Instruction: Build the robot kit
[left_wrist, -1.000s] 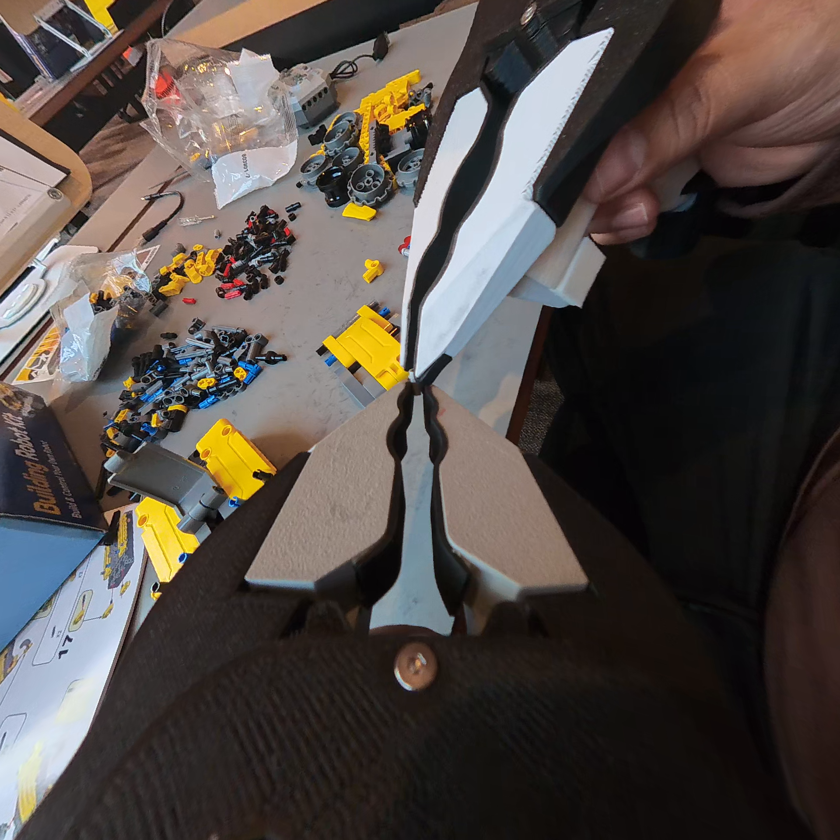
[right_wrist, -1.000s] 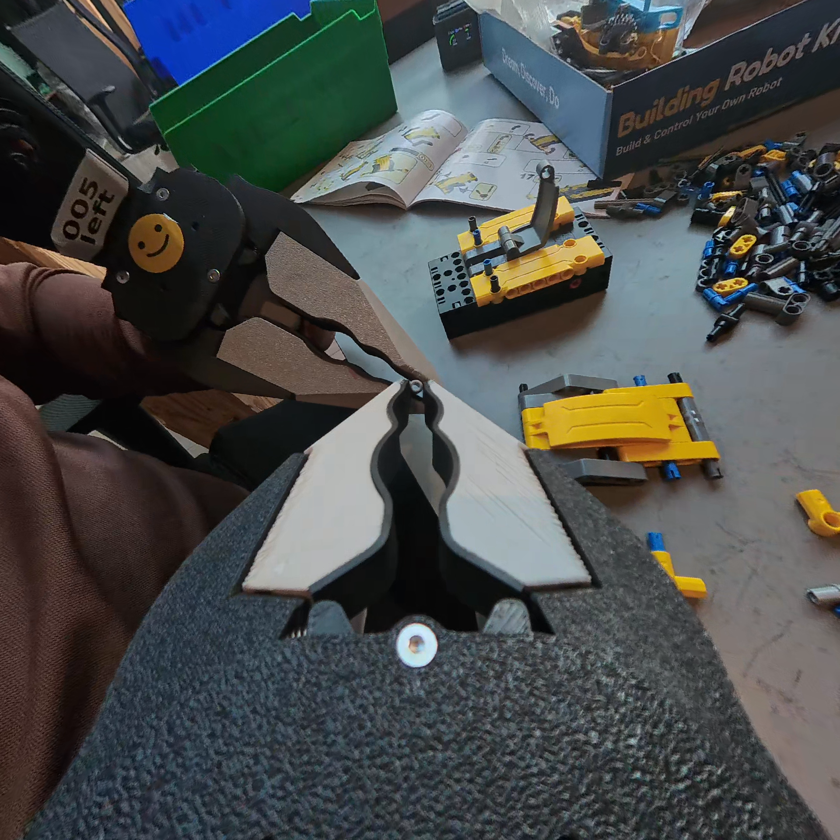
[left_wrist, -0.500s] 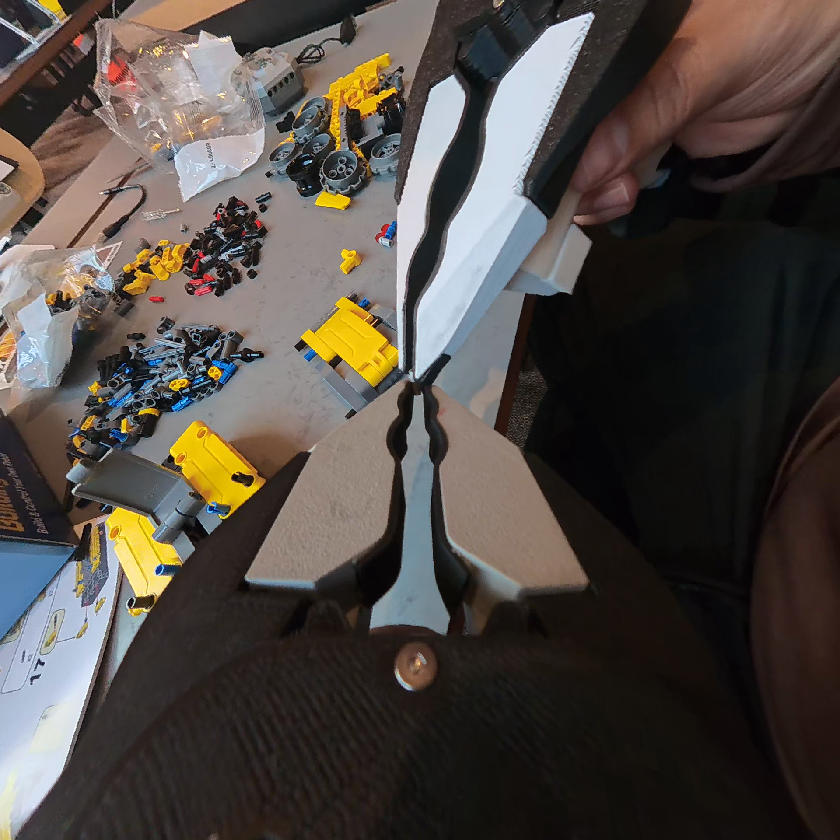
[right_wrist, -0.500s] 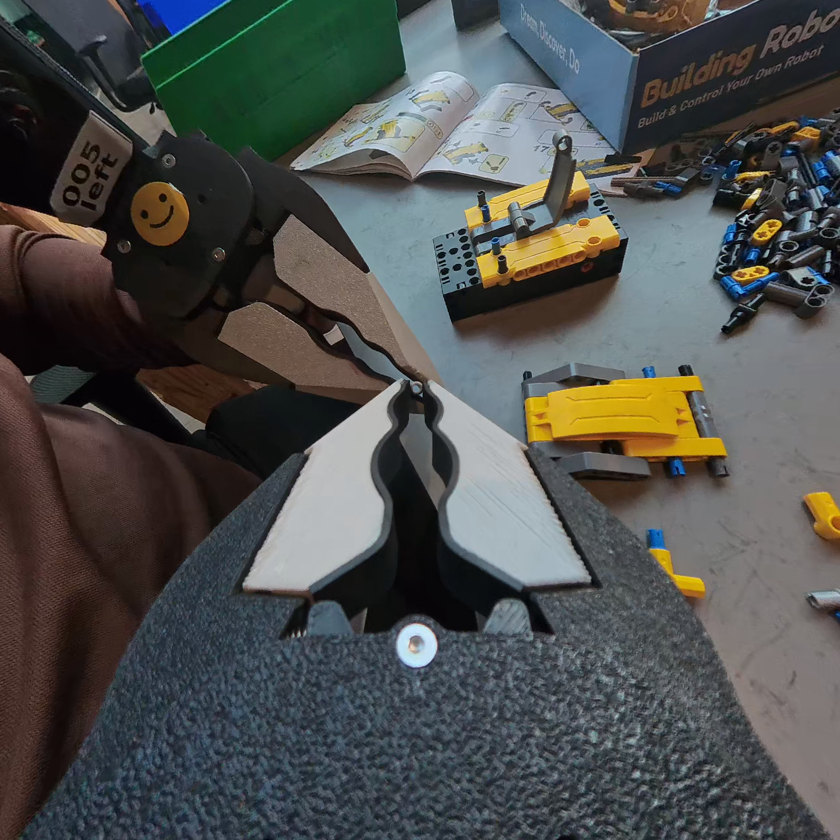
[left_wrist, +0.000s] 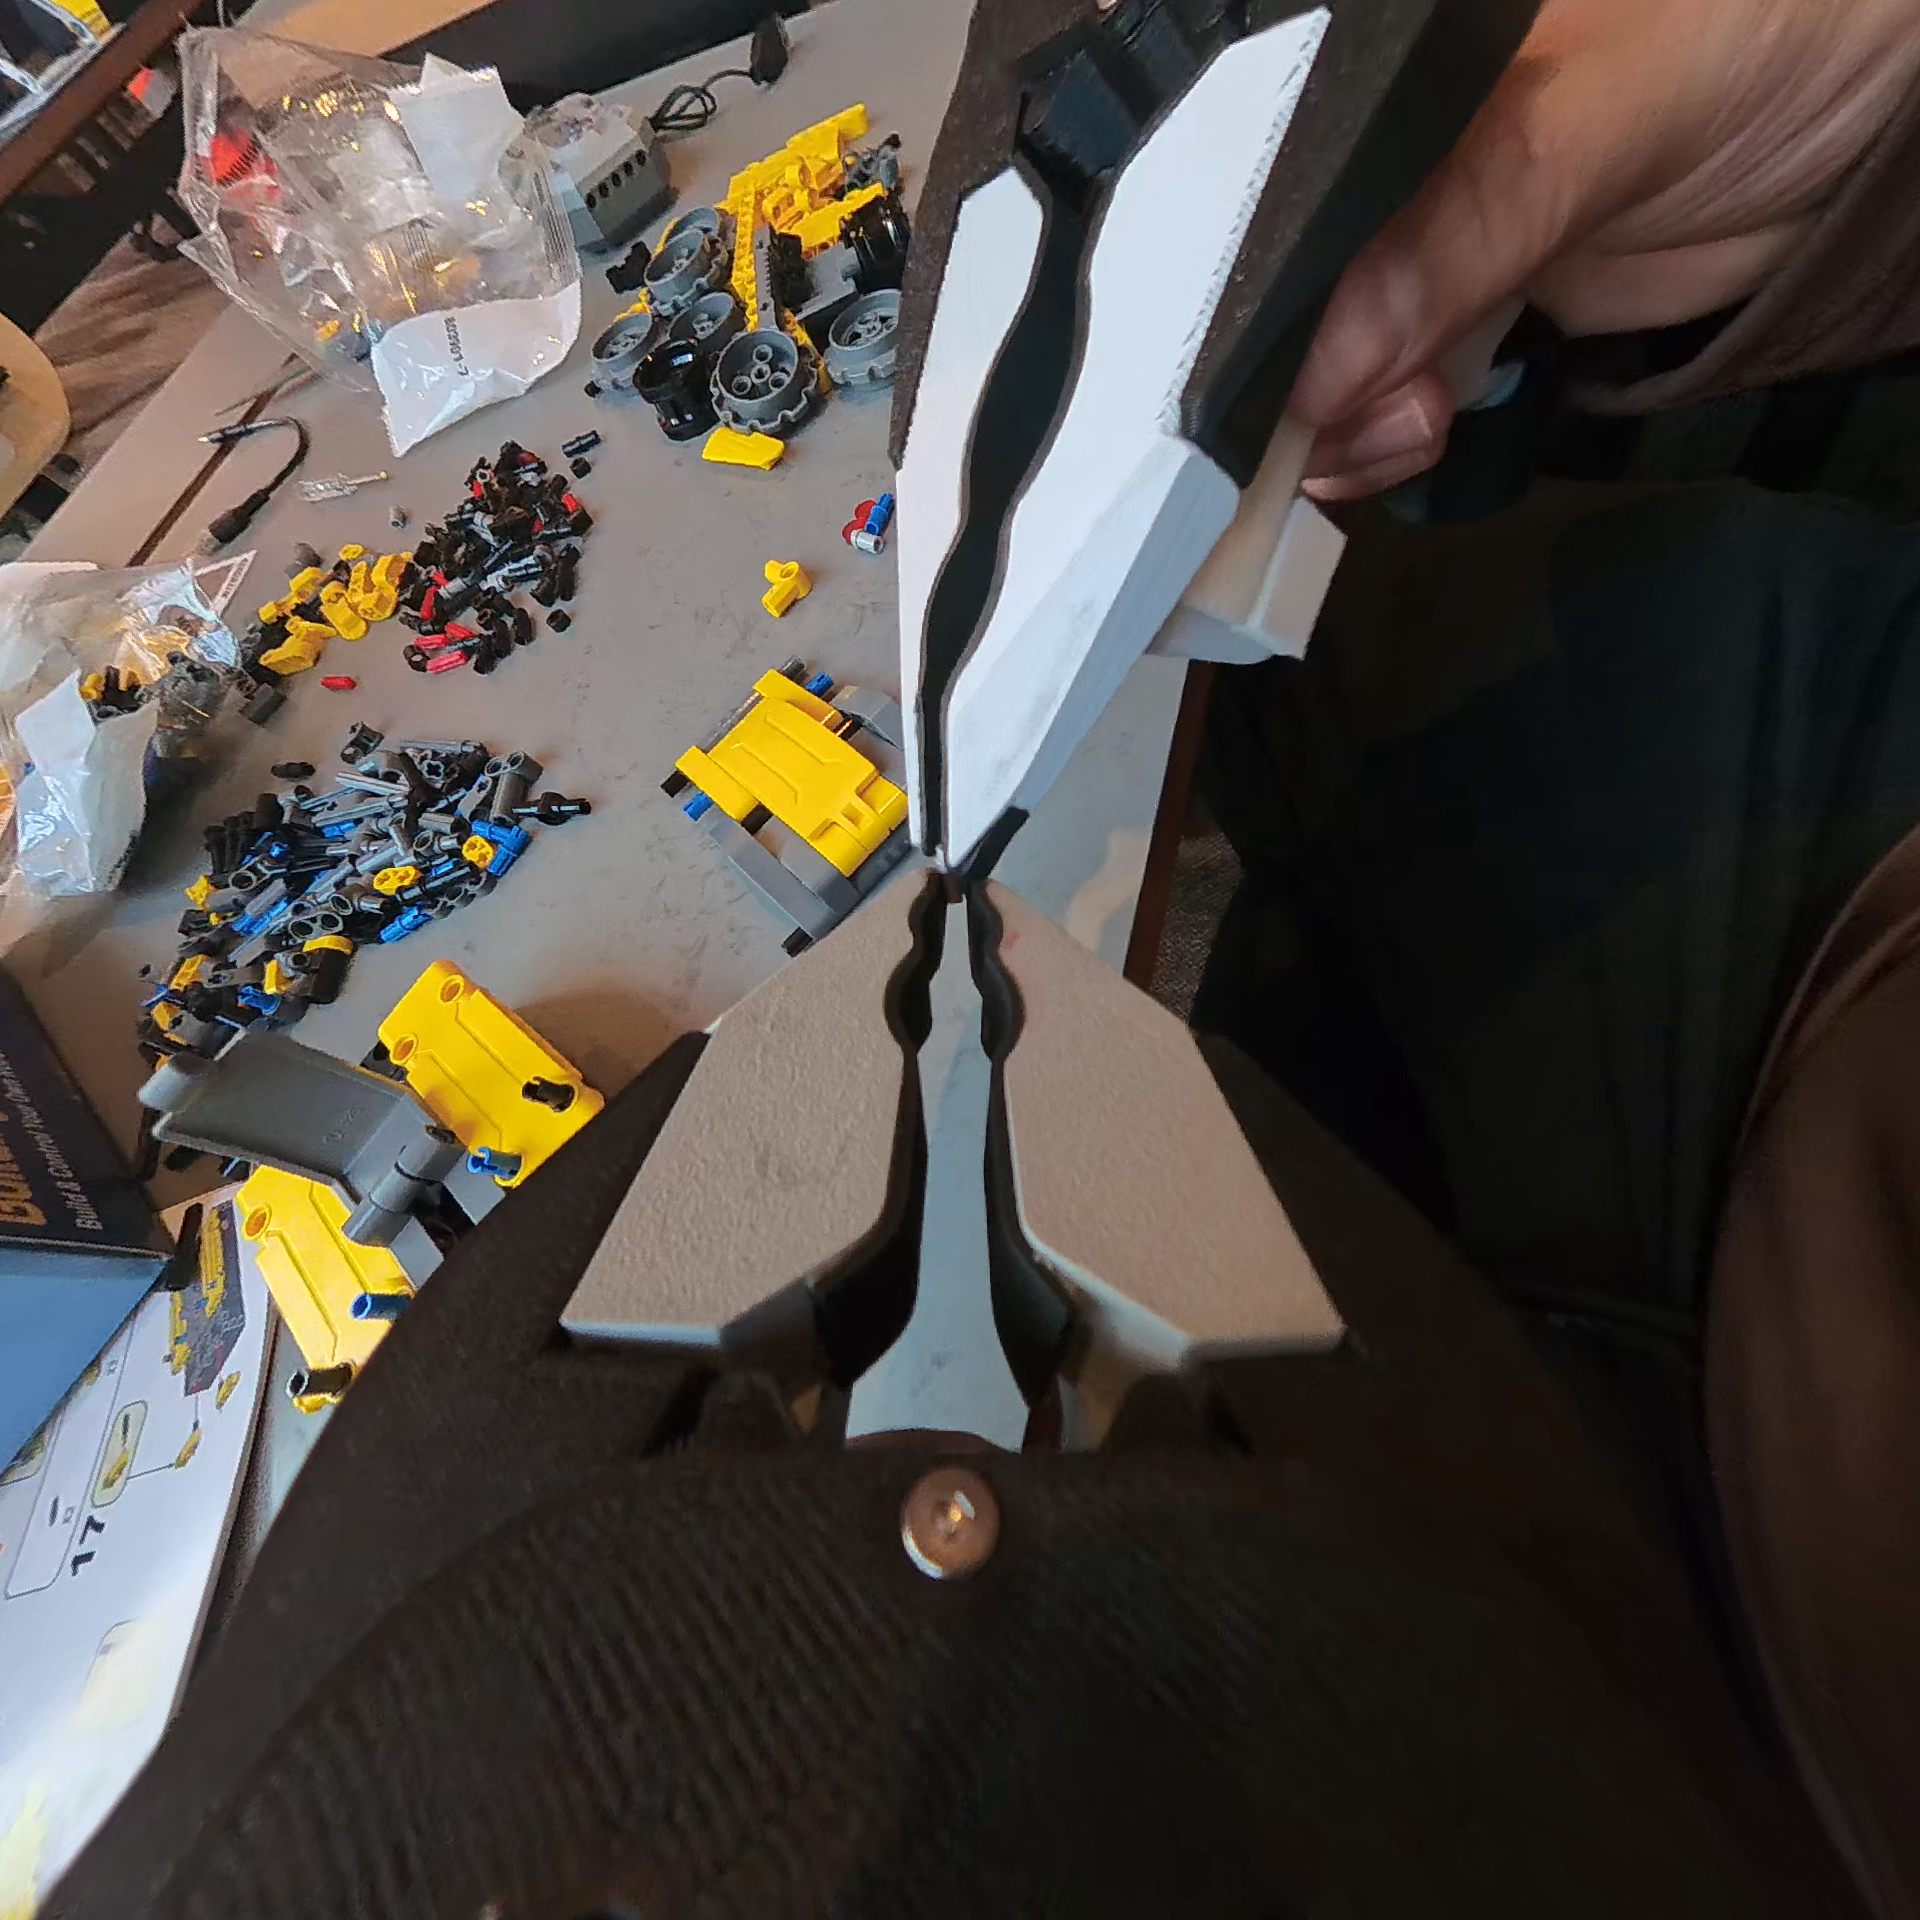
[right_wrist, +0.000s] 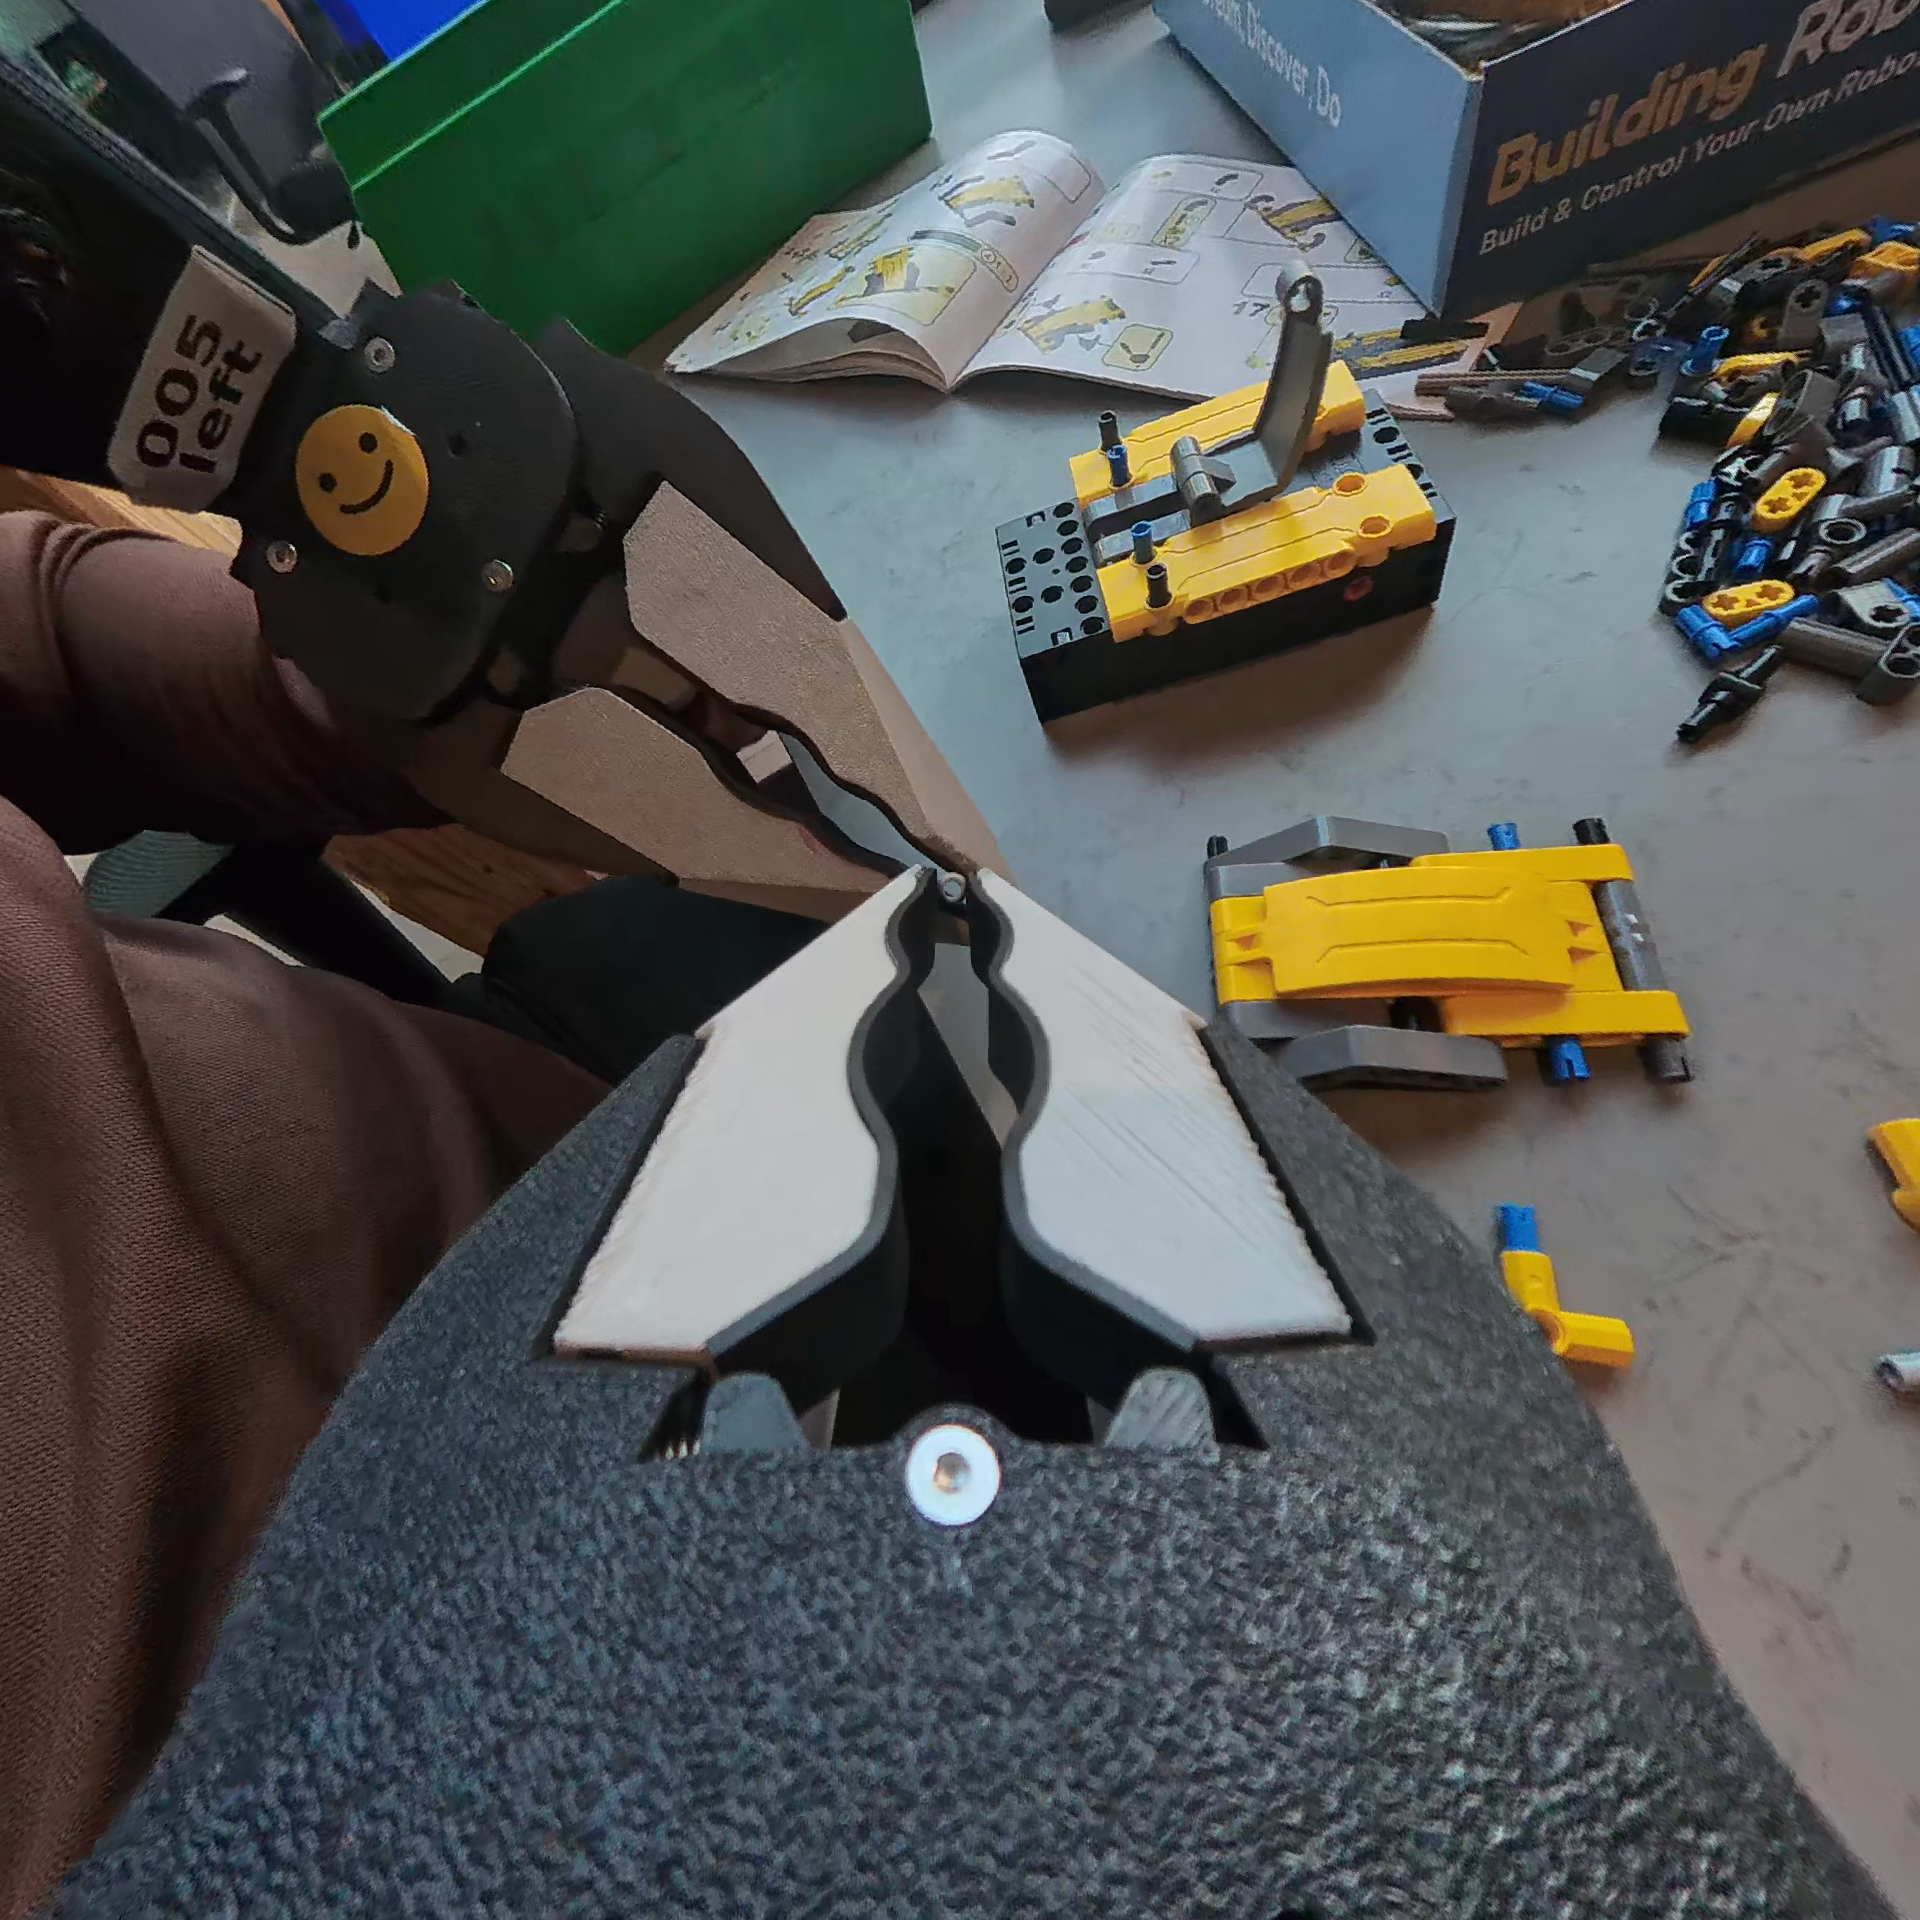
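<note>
Right tool (right_wrist: 948, 896) pinches pin (right_wrist: 951, 886) (small, grey).

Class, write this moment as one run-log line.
right gripper: shut on grey pin | left gripper: shut, tips at pin | over table edge

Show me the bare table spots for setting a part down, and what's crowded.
Bare grey table lies between the black-and-yellow block and the flat yellow assembly, and again along the near edge between that assembly and the yellow elbow piece. Crowded: the loose-parts pile on the right and the wheels farther off. The right gripper holds a small grey pin.
</note>
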